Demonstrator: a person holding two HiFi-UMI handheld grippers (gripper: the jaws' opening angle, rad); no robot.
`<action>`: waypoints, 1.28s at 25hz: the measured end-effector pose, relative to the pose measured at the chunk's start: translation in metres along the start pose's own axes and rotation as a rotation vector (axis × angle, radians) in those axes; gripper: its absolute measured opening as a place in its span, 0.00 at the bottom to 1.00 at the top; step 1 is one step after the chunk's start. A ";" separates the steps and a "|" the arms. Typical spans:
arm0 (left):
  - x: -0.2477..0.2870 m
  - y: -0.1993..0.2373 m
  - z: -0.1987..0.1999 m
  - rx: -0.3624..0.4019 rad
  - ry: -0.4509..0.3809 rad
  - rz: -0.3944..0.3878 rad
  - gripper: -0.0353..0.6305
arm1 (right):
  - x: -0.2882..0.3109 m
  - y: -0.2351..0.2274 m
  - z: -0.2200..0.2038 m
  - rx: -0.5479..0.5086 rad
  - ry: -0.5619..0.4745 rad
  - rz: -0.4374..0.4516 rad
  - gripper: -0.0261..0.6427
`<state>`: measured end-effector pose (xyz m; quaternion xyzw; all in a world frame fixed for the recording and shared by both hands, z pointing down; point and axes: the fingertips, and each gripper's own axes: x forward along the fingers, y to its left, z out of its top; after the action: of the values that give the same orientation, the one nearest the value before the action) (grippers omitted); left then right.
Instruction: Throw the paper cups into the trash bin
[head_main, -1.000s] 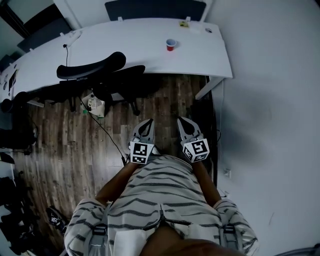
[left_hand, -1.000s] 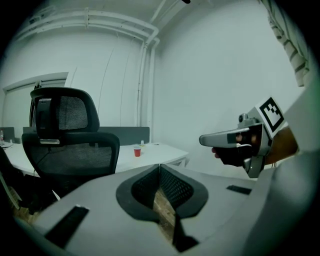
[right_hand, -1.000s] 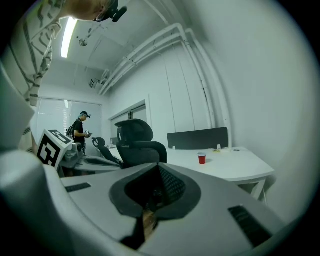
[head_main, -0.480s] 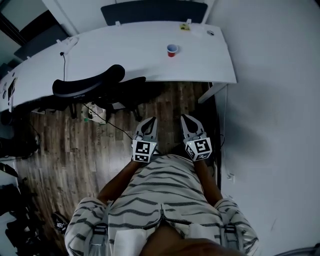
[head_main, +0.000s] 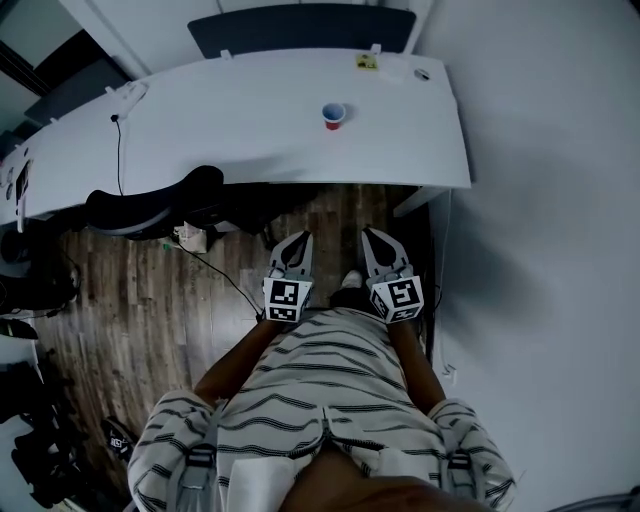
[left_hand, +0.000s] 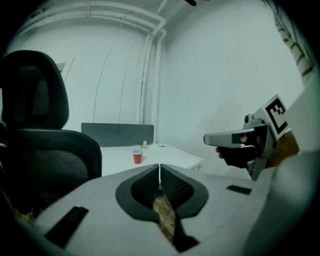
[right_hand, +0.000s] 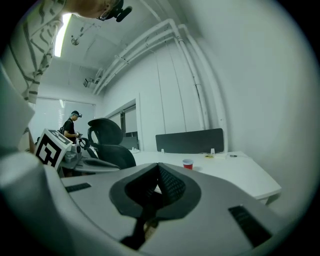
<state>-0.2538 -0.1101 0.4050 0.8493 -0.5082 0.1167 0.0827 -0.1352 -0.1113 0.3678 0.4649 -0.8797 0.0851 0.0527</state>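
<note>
Red paper cup (head_main: 335, 115) upright, alone on white worktop (head_main: 250, 120) – well ahead of both grippers, across strip of wooden floor (head_main: 140, 290). Jaws of left gripper (head_main: 298, 240) together, nothing between them; right gripper (head_main: 371, 236) likewise closed, empty. Both held low before torso, pointing toward worktop. Cup lies roughly between their two lines – neither hand clearly nearer. Cup's long axis vertical, so side-on grasp looks likely. Office chair (head_main: 150, 205) stands left of path. Trash bin not in sight.
</note>
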 end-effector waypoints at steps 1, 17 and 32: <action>0.009 -0.003 0.001 -0.001 0.006 0.001 0.09 | 0.003 -0.008 0.001 0.004 0.002 0.004 0.05; 0.083 -0.006 0.017 -0.028 0.076 0.028 0.09 | 0.033 -0.068 -0.003 0.063 0.064 0.039 0.05; 0.168 0.051 0.012 -0.042 0.098 -0.001 0.15 | 0.066 -0.086 -0.012 0.098 0.075 -0.080 0.05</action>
<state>-0.2207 -0.2787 0.4419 0.8408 -0.5056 0.1474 0.1252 -0.1007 -0.2102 0.4000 0.4983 -0.8525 0.1431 0.0663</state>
